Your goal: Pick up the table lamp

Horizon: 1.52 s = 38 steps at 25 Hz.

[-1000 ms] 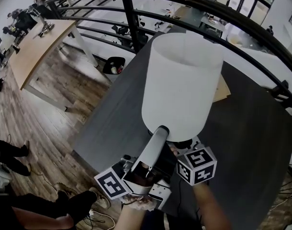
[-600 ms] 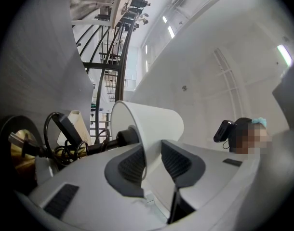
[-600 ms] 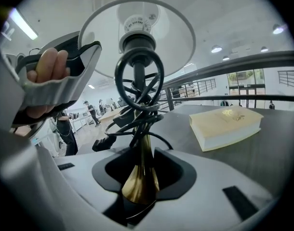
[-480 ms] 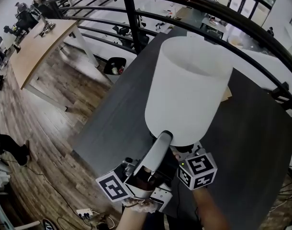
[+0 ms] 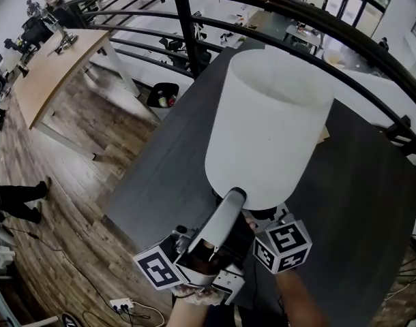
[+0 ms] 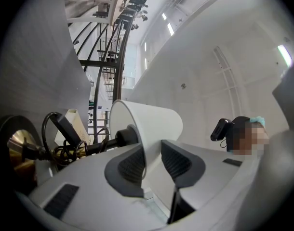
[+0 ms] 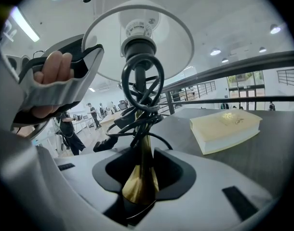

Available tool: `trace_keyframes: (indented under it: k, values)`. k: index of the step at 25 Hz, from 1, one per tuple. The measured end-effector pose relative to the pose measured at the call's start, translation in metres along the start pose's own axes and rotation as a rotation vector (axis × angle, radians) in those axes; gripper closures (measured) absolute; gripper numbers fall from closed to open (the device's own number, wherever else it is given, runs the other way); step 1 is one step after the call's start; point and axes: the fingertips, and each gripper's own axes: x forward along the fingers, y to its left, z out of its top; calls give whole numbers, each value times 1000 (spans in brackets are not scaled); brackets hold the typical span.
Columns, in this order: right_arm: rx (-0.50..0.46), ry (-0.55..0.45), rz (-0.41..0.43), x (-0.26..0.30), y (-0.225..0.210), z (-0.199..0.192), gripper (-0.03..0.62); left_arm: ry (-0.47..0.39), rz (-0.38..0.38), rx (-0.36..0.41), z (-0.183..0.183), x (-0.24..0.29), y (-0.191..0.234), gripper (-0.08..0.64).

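We hold the lamp (image 5: 269, 128) with both grippers, over the near edge of the dark surface (image 5: 358, 203), close in front of us and leaning away from us.

The left gripper (image 6: 148, 161) has its jaws pinched on the lower rim of the white shade (image 6: 152, 121), one pad inside the wall and one outside. The right gripper (image 7: 140, 179) reaches in under the shade. Its jaws stand wide and have just been closing, and the brass stem (image 7: 143, 153) runs up between them. The stem's flared lower part fills the gap and seems to touch both pads. A black cord (image 7: 140, 88) is wound in loops round the stem below the socket. A pale book (image 7: 226, 126) lies on the surface beyond, well apart from the lamp.

We judge the task well advanced: both grips are placed, and the tilt suggests that we already carry at least part of the weight. No view shows plainly whether the foot is clear of the surface. What is left, as we see it, is to firm up the right grip on the stem and bring the lamp fully up. The shade is thin and should take little of the load.
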Motion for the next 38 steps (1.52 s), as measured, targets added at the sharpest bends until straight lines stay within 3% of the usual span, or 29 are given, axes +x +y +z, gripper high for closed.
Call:
trace_keyframes:
  k: [38]
  values:
    - [-23, -119, -33, -80, 59, 105, 460, 62, -133, 72, -10, 20, -144, 439]
